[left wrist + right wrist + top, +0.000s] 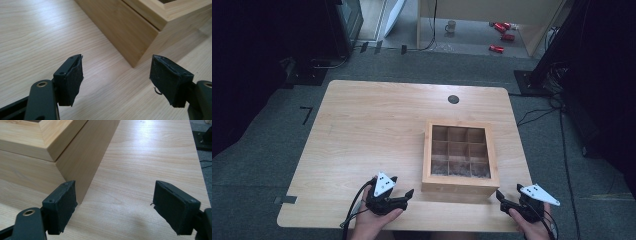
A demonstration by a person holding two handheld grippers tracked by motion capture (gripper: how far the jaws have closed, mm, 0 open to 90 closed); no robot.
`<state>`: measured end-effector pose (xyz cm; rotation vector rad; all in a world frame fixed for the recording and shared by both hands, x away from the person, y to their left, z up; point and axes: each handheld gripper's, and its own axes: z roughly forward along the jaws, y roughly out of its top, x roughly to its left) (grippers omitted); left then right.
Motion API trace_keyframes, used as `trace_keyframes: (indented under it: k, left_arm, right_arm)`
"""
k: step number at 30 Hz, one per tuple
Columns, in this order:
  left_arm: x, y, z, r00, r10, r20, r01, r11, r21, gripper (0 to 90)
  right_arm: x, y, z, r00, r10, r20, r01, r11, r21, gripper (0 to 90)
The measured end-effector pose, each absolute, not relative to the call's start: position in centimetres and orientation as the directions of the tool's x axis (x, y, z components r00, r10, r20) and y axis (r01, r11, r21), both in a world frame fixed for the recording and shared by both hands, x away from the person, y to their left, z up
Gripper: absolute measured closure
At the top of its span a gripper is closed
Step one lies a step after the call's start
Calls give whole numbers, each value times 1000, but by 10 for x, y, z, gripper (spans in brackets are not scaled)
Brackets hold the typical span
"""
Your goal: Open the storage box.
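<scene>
A light wooden box (460, 155) divided into a grid of small compartments stands on the table (362, 135), right of the middle and near the front. My left gripper (403, 186) hovers just off the box's front left corner, jaws open with nothing between them. In the left gripper view the box corner (130, 30) lies ahead of the open left gripper (116, 65). My right gripper (509, 191) sits off the front right corner, also open and empty. The right gripper view has the box corner (82, 145) just beyond the left pad (62, 205) of the right gripper (115, 187).
A dark round grommet (453, 99) sits in the tabletop behind the box. The table's front edge runs just under both hands. On the floor beyond are a mug (450, 26), red objects (502, 30) and cables (537, 115) at the right.
</scene>
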<state>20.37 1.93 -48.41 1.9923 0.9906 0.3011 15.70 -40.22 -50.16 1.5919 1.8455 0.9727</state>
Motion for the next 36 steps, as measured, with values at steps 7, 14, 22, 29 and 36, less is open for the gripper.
trace_keyframes:
  k: [7,14,22,29,36]
  left_arm:
    - [203,1,-480,679,716,-159,513,-310,800,325]
    - [204,-14,-478,707,688,-163,499,-323,804,425]
    - [207,-29,-476,726,672,-150,494,-357,793,504]
    - [212,-36,-481,706,697,-127,510,-376,774,490]
    - [214,-37,-479,704,698,-135,527,-385,757,490]
  right_arm:
    - [156,-402,-503,-194,978,73,624,66,779,194]
    - [155,-401,-503,-203,976,76,625,70,777,194]
    - [154,-398,-502,-220,972,83,617,73,784,194]
    - [154,-392,-502,-248,965,85,613,89,785,194]
    - [153,-387,-501,-268,960,80,607,104,788,194]
